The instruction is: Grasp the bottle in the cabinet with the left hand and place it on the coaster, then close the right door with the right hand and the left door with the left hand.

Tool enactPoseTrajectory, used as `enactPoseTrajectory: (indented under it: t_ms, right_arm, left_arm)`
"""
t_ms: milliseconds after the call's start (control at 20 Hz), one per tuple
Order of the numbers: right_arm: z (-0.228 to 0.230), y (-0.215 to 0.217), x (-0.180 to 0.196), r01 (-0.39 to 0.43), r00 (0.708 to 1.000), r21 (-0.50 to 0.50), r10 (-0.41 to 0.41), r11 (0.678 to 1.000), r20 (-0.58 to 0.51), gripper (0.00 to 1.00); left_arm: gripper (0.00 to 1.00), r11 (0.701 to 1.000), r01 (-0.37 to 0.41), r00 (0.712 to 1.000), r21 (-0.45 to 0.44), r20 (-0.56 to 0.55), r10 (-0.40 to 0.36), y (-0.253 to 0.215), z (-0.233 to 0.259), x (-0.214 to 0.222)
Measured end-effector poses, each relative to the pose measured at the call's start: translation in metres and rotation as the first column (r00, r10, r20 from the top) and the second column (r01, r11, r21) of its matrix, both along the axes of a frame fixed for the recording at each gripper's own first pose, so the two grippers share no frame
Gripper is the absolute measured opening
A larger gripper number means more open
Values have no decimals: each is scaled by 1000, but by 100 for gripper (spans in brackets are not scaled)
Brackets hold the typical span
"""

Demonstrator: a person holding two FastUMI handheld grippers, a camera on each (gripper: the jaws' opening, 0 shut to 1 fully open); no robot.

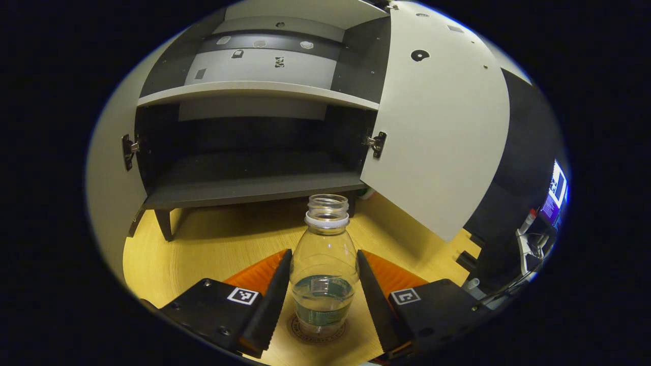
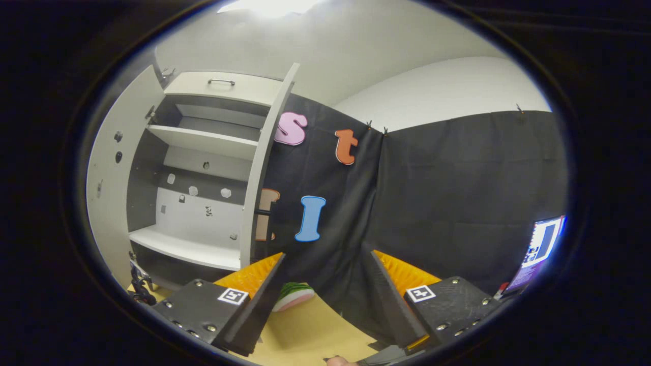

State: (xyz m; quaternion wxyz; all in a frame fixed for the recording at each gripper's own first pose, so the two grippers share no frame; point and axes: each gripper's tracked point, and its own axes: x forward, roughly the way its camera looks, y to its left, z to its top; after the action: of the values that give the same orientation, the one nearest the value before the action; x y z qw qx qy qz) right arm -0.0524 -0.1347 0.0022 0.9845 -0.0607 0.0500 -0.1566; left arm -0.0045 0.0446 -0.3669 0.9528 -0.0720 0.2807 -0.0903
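Note:
A clear plastic bottle (image 1: 324, 264) with no cap and a little water stands upright on the round coaster (image 1: 300, 334) on the yellow table. My left gripper (image 1: 324, 269) is shut on it, both fingertips touching its sides. Behind it stands the cabinet (image 1: 254, 193) with its lower shelf bare, its left door (image 1: 107, 173) and right door (image 1: 437, 127) both swung open. In the right gripper view the cabinet (image 2: 198, 203) is at the left, with its right door (image 2: 262, 173) seen edge-on. My right gripper (image 2: 325, 295) is open, nothing between its fingers, and points at the black cloth wall.
A lit screen (image 1: 558, 190) and some clutter (image 1: 529, 244) sit at the far right; the screen (image 2: 541, 246) also appears in the right gripper view. A watermelon-slice toy (image 2: 294, 296) lies on the table (image 2: 315, 330) near the cloth wall.

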Motion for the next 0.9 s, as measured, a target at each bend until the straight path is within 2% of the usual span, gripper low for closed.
enactPoseTrajectory:
  t_ms: [550, 900]
  right_arm:
    - [-12, 15, 7, -45, 999, 30, 46, 999, -12, 97]
    - [-22, 13, 5, -44, 999, 57, 46, 997, -27, 97]
  left_arm:
    - [80, 1000, -11, 1000, -3, -7, 11, 2, 4, -32]
    - [81, 1000, -15, 999, 13, -33, 15, -1, 2, -39]
